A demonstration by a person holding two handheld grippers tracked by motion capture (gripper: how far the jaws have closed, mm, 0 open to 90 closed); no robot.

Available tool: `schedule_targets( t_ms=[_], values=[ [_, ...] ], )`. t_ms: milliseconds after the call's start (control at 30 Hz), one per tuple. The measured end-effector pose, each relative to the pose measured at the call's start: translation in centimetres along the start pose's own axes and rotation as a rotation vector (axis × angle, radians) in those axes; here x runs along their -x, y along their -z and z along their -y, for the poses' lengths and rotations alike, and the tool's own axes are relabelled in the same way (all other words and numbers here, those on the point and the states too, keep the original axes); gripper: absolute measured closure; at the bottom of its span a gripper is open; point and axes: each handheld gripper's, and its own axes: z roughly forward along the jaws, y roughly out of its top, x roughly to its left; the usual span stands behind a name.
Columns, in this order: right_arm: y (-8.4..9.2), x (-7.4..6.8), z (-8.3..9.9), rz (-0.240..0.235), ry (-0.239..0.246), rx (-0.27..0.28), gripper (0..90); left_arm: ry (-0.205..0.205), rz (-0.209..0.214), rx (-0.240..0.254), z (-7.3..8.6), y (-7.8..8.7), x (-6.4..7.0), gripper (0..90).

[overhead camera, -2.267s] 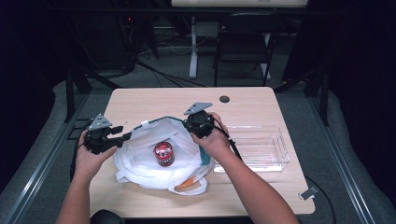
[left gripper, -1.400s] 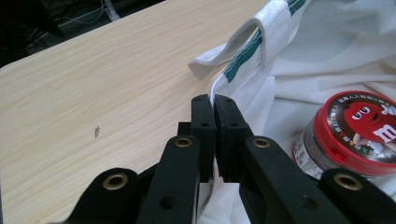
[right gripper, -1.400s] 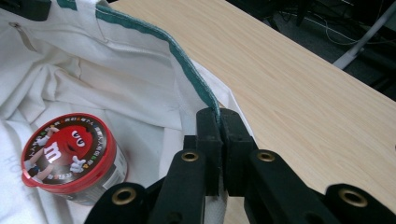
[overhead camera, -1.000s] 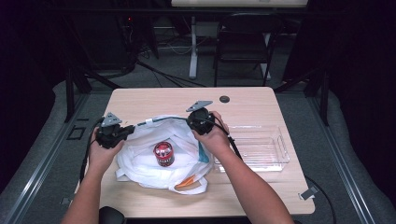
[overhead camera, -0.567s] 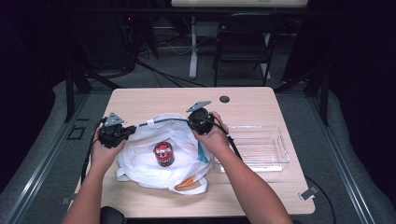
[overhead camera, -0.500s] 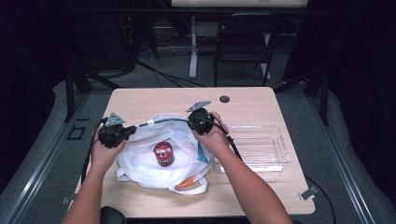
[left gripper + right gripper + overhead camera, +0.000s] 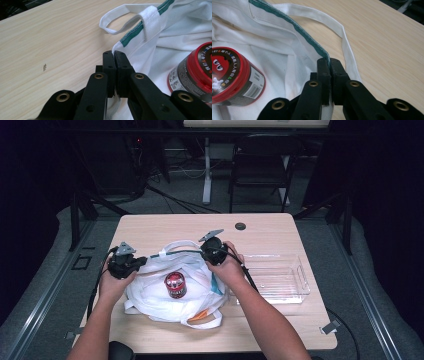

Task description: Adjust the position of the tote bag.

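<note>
A white cloth bag [image 7: 165, 295] with a green-trimmed rim lies open on the wooden table [image 7: 165, 227]. My left gripper [image 7: 137, 261] [image 7: 115, 53] is shut on the bag's rim [image 7: 130, 40] at its left side. At the right side, my right gripper [image 7: 206, 255] [image 7: 327, 61] is shut on the green-edged rim [image 7: 312, 42]. Both hold the mouth spread. A red-lidded jar [image 7: 175, 284] [image 7: 197, 72] [image 7: 232, 75] stands inside the bag between them. Something orange [image 7: 199, 315] peeks out at the bag's near edge.
A clear plastic tray [image 7: 280, 280] sits on the table to the right of the bag. A small dark round cap [image 7: 240, 226] lies near the far edge. The bag's white handle loops [image 7: 117, 18] [image 7: 342, 30] rest on the wood.
The left hand moved right and farther from the table's near edge early on, pulling the bag's left rim out. Over the last second both hands stay nearly still.
</note>
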Motion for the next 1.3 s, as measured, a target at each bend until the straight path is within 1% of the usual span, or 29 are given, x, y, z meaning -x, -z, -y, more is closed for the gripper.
schedule_targets(
  t_ms=[67,100,133,533,600,633,700,733,833,900,933,967,1033,1167,1300],
  values=[
    [-0.1,0.0,0.1,-0.001,0.001,-0.005,87.6,0.0,0.006,-0.011,0.0,-0.1,-0.1,88.2],
    [-0.2,0.0,0.2,-0.004,-0.005,-0.005,87.6,0.005,-0.001,-0.004,0.1,-0.2,0.0,88.2],
    [-0.3,0.0,0.2,-0.002,-0.002,-0.015,87.6,0.001,0.007,-0.018,0.1,-0.2,0.0,88.3],
    [-0.3,-0.1,0.5,-0.008,-0.01,-0.019,87.3,0.004,0.005,-0.024,0.1,-0.3,0.1,88.3],
    [-0.2,-0.3,0.5,-0.008,-0.024,0.008,86.3,0.004,0.003,-0.023,0.1,-0.2,0.1,88.3],
    [0.0,-0.3,0.5,-0.005,-0.011,-0.002,85.5,0.007,0.003,-0.023,0.1,-0.2,0.1,88.3],
    [0.5,-0.5,0.4,-0.004,-0.014,0.012,82.4,0.013,0.002,-0.019,0.1,-0.2,0.0,88.3],
    [0.8,-0.6,0.3,-0.009,-0.024,0.028,81.4,0.013,0.001,-0.019,0.1,-0.1,0.0,88.3],
    [1.7,-0.9,0.1,-0.014,-0.024,0.065,78.6,0.013,0.0,-0.015,0.1,-0.1,0.0,88.4],
    [2.5,-1.0,-0.1,-0.021,-0.02,0.074,76.8,0.011,-0.007,-0.01,0.1,-0.2,0.1,88.4],
    [2.8,-1.1,-0.1,-0.024,-0.025,0.085,76.1,0.012,-0.007,-0.011,0.1,-0.2,0.1,88.4],
    [3.2,-1.2,-0.1,-0.028,-0.02,0.09,75.3,0.01,-0.001,-0.016,0.1,-0.1,0.1,88.4],
    [3.7,-1.4,-0.1,-0.031,-0.02,0.102,73.3,0.012,-0.007,-0.011,0.1,-0.2,0.1,88.4],
    [4.7,-1.7,0.3,-0.03,-0.016,0.109,70.5,0.01,-0.008,-0.014,0.1,-0.1,0.1,88.4],
    [5.5,-2.0,0.9,-0.018,-0.014,0.111,69.2,0.014,-0.008,-0.008,0.1,-0.2,0.1,88.4]
  ],
)
